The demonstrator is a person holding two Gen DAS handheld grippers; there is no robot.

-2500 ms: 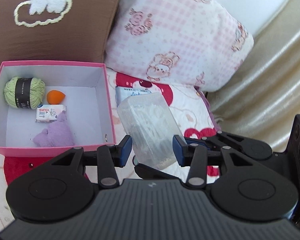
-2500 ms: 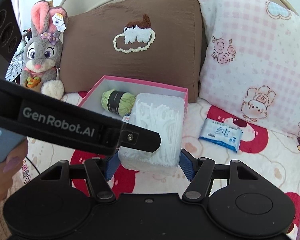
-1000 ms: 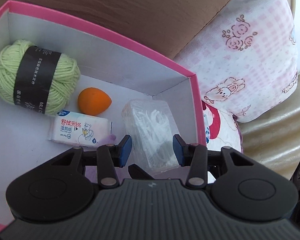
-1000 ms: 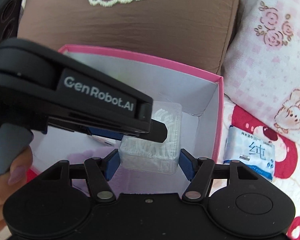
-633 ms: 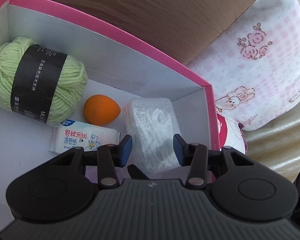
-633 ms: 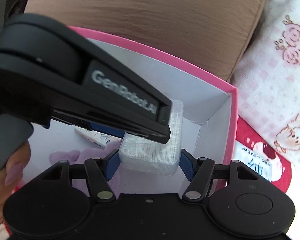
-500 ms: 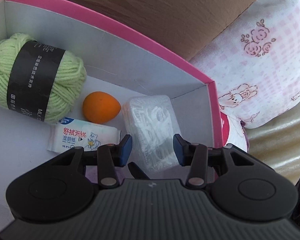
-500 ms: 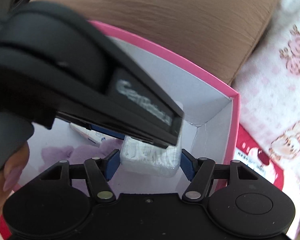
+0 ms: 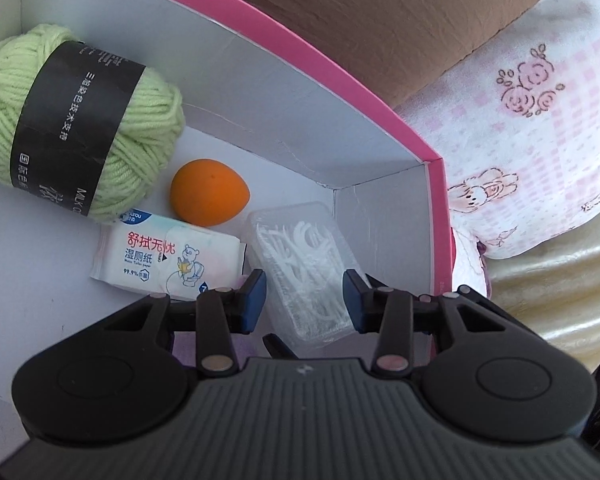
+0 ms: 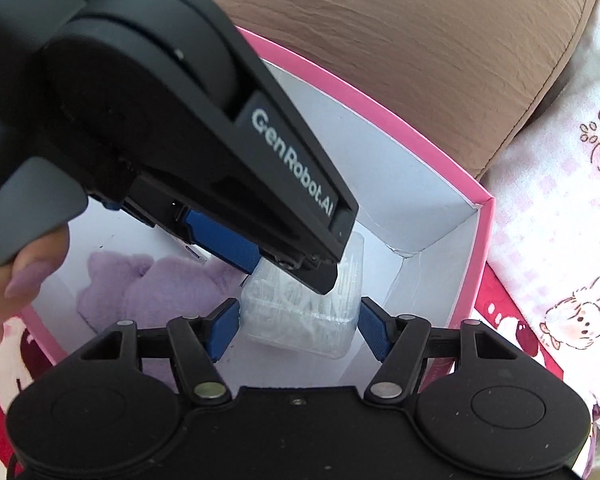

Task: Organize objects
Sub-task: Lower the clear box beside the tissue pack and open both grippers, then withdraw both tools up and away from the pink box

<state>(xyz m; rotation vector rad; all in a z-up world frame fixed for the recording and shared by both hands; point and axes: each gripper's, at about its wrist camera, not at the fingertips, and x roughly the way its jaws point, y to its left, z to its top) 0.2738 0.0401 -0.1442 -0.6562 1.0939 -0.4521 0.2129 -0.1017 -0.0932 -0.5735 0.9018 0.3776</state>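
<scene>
A clear plastic box of floss picks (image 9: 304,276) sits in the right corner of the pink box (image 9: 328,80), also seen in the right wrist view (image 10: 312,320). My left gripper (image 9: 304,300) straddles it with small gaps at both pads. My right gripper (image 10: 300,324) also straddles its near end, left pad close, right pad slightly apart. The left gripper's body (image 10: 220,152) crosses the right wrist view above the floss box.
Inside the pink box lie green yarn (image 9: 72,120), an orange sponge (image 9: 208,192), a wet-wipe pack (image 9: 168,260) and a purple plush (image 10: 156,288). A brown pillow (image 10: 420,40) and a pink patterned pillow (image 9: 540,120) stand behind.
Both grippers carried the floss box from above the bed into the pink box's right corner and lowered it. In the last half second the jaws have eased slightly off its sides.
</scene>
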